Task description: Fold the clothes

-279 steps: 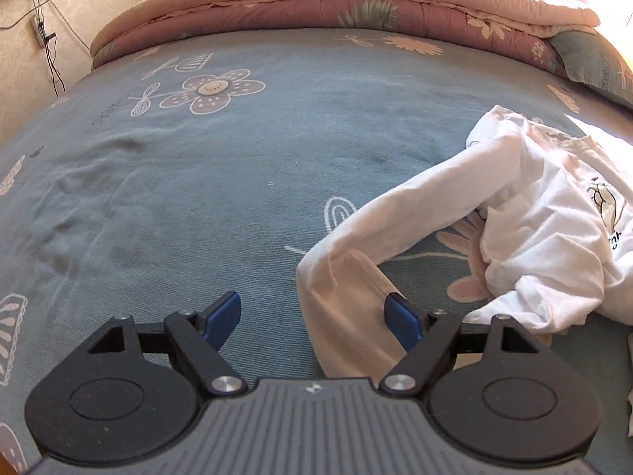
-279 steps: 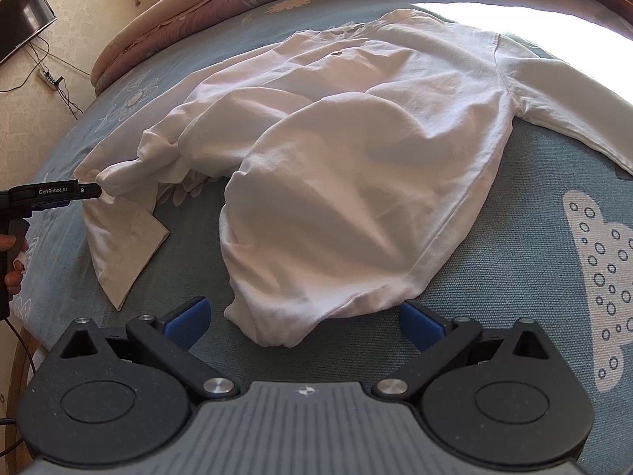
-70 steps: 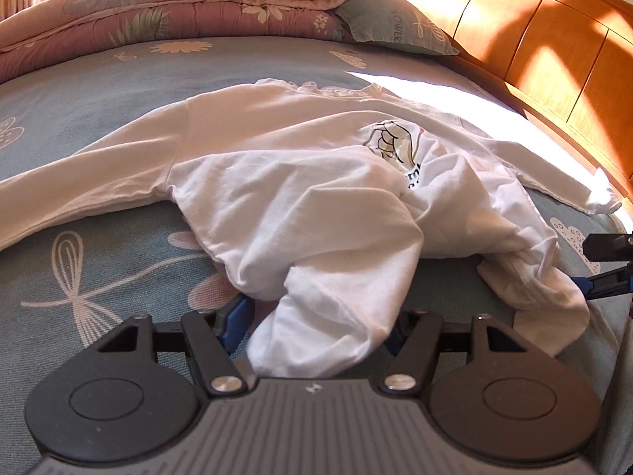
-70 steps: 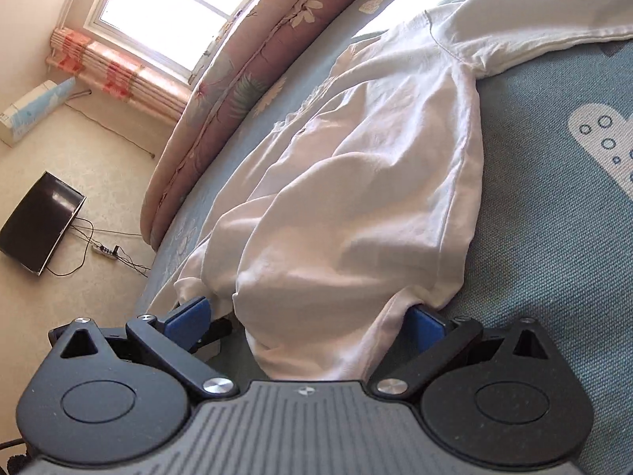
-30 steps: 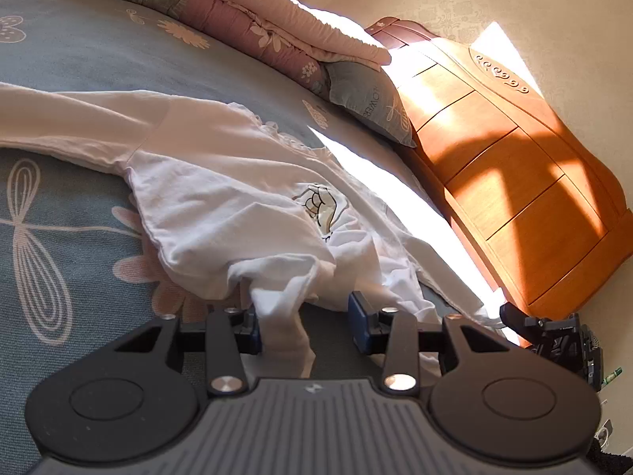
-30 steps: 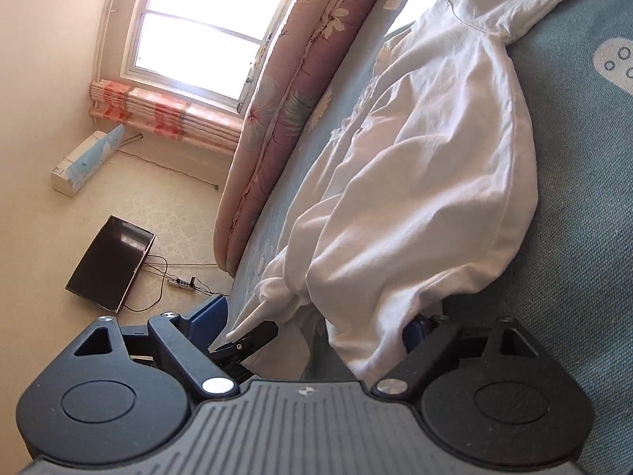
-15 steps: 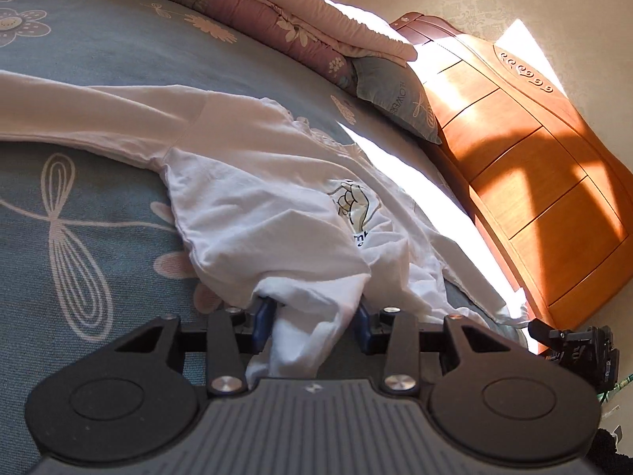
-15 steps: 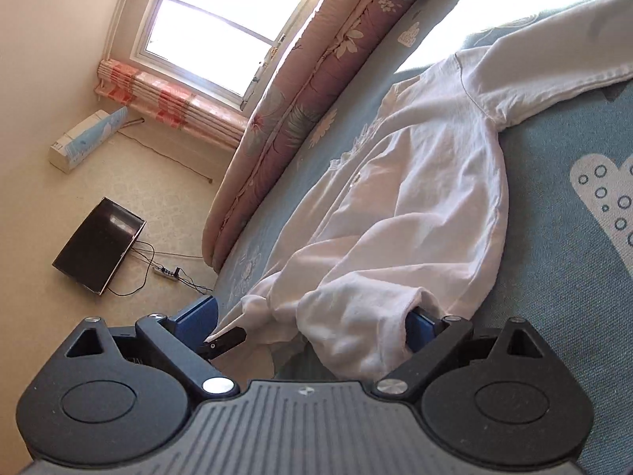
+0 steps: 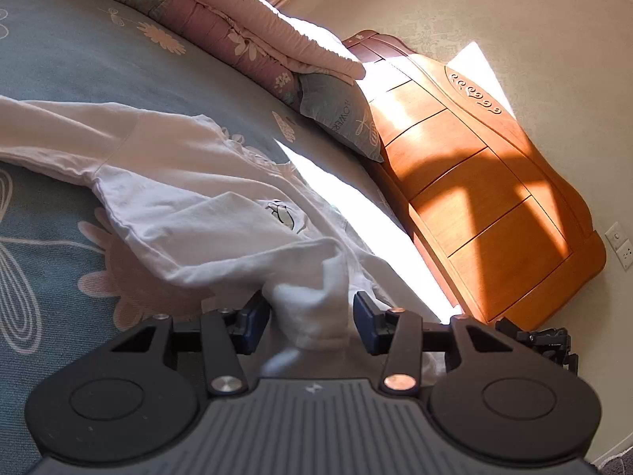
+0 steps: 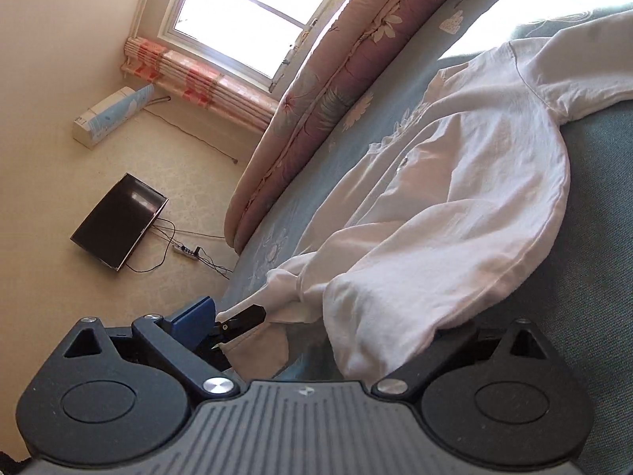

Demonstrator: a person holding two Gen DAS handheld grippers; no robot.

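Left tongs (image 9: 312, 316): clenched on a bunched wad of the white shirt (image 9: 190, 182), raised a little off the blue bedsheet (image 9: 59, 59). Right tongs (image 10: 324, 324): released, jaws just been widening, shirt hem draped loose between them, hiding the right pad, clear of the left one. Beyond: rest of the shirt spread across the bedsheet, sleeves out sideways. Farther back: rolled pink quilt (image 9: 221, 19), grey pillow (image 9: 340, 114), wooden headboard (image 9: 474, 182).

Shirt (image 9: 190, 198) on bed (image 9: 59, 59); quilt (image 9: 221, 19) behind it; headboard (image 9: 486, 198) right; pillow (image 9: 340, 114) against headboard.
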